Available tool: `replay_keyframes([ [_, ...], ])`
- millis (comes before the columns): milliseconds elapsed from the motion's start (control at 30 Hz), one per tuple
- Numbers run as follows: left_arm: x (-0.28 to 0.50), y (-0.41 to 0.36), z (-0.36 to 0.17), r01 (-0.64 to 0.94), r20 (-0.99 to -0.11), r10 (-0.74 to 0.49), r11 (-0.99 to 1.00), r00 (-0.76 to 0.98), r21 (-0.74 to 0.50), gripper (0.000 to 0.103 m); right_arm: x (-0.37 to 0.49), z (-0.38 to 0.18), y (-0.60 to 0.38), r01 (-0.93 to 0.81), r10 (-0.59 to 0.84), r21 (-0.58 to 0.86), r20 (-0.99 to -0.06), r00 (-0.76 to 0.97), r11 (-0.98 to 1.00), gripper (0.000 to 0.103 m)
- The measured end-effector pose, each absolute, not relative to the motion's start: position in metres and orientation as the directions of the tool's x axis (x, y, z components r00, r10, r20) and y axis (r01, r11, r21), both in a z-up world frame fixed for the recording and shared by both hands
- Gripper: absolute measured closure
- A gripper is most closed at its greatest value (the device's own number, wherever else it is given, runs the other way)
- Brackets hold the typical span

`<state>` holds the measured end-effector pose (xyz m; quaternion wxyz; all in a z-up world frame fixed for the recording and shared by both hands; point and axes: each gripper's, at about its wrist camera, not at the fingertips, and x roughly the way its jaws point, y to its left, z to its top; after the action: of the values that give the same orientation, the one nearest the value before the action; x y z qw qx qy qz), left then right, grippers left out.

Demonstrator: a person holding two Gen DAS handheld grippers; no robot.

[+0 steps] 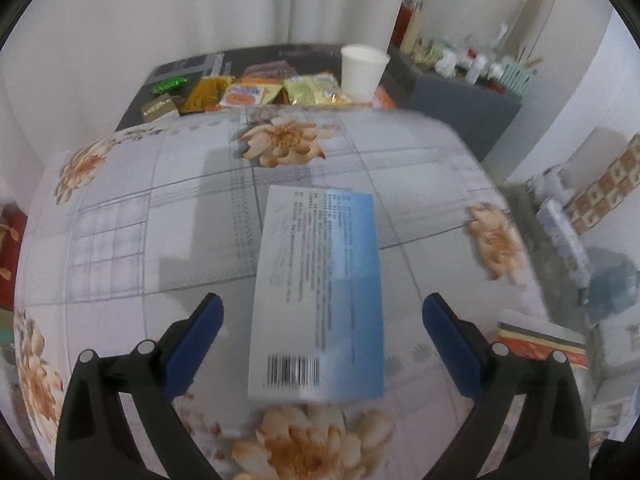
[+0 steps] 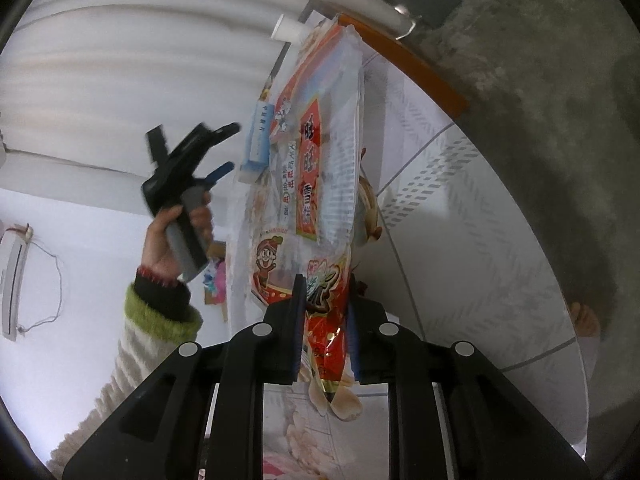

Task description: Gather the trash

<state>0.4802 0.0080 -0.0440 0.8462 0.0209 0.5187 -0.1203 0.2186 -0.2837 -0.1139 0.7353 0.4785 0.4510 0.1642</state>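
snack bag (image 2: 316, 168) pinched in right gripper (image 2: 323, 320)

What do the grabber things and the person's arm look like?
Each grabber is black plastic with blue pads on the insides of its fingers and round silver bolts on top. The left gripper and right gripper look the same. From the right wrist camera, the left gripper has a grey handle. The left hand is bare, with a fuzzy cream sleeve banded green and a dark cuff.
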Motion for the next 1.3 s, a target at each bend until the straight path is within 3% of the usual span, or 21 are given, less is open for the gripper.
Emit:
replay_keyframes([
  [433, 0.511, 0.019, -0.078, 0.084, -0.932, -0.048, 0.996, 0.358, -0.019, 0.006, 0.222, -0.124, -0.289, 0.154, 0.694, 0.868, -0.474, 0.542, 0.473, 0.085],
  [700, 0.499, 0.029, -0.072, 0.097, -0.925, -0.057, 0.995, 0.376, -0.022, 0.030, 0.217, -0.122, -0.289, 0.160, 0.683, 0.858, -0.489, 0.543, 0.488, 0.087],
  [1033, 0.382, 0.063, -0.069, 0.205, -0.910, -0.154, 0.976, 0.384, -0.078, 0.033, 0.198, -0.112, -0.284, 0.156, 0.672, 0.824, -0.540, 0.507, 0.545, 0.087],
  [1300, 0.262, 0.102, -0.065, 0.166, -0.891, -0.295, 0.954, 0.344, -0.251, 0.033, 0.167, -0.105, -0.274, 0.121, 0.677, 0.782, -0.596, 0.432, 0.611, 0.087],
])
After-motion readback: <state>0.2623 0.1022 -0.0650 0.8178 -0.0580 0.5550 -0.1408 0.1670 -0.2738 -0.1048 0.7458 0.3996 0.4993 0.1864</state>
